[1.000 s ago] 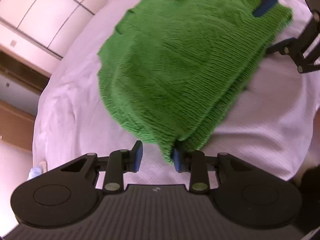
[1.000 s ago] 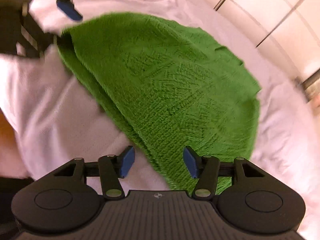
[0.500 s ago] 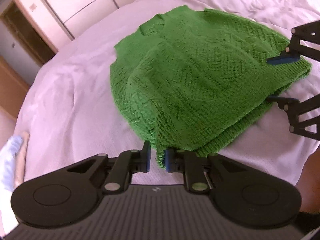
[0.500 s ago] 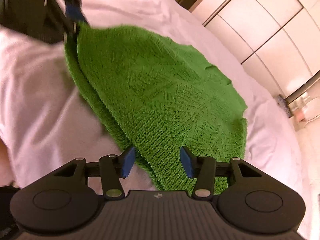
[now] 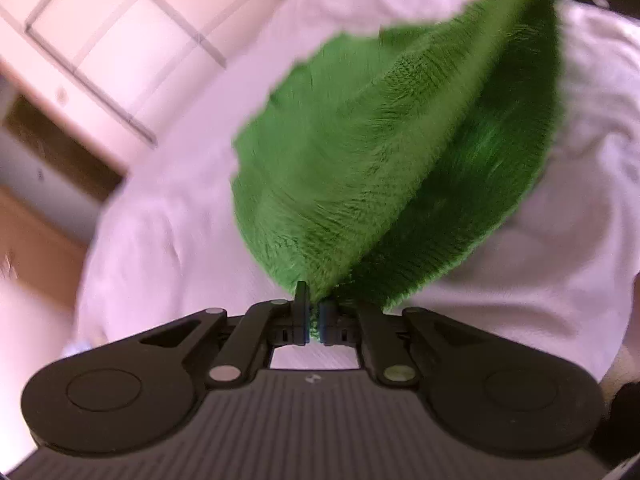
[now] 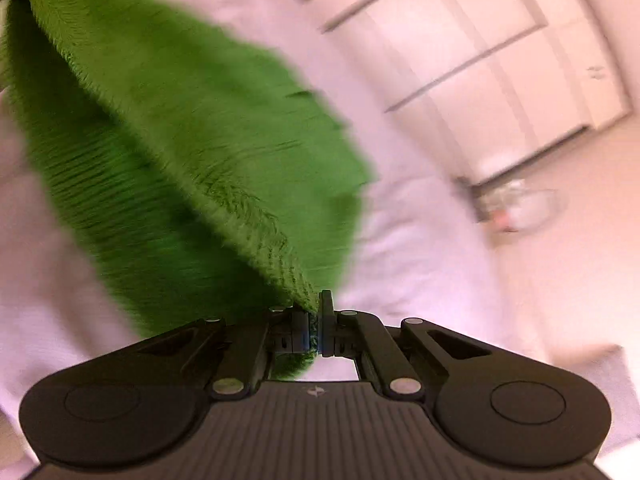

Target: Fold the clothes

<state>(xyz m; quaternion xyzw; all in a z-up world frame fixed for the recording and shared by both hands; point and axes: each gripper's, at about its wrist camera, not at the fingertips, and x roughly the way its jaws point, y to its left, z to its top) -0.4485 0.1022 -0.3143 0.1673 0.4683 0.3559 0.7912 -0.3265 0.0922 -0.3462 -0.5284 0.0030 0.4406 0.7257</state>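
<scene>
A green knitted sweater (image 5: 380, 160) hangs stretched between my two grippers above a white bed (image 5: 168, 240); both views are motion-blurred. My left gripper (image 5: 314, 316) is shut on one corner of the sweater's near edge. My right gripper (image 6: 314, 328) is shut on the other corner of the sweater (image 6: 168, 152). The edge between them is raised and the cloth sags on both sides of it. The far part of the sweater seems to rest on the bed.
The white bed sheet (image 6: 420, 248) spreads under the sweater. White wardrobe doors (image 5: 100, 28) stand beyond the bed, also in the right wrist view (image 6: 500, 60). A wooden doorway (image 5: 48, 160) is at the left. A blurred clear object (image 6: 520, 204) sits near the wardrobe.
Both grippers have closed on the sweater's near edge and lifted it off the bed. The sweater lay flat and folded before; now its near edge is raised and taut.
</scene>
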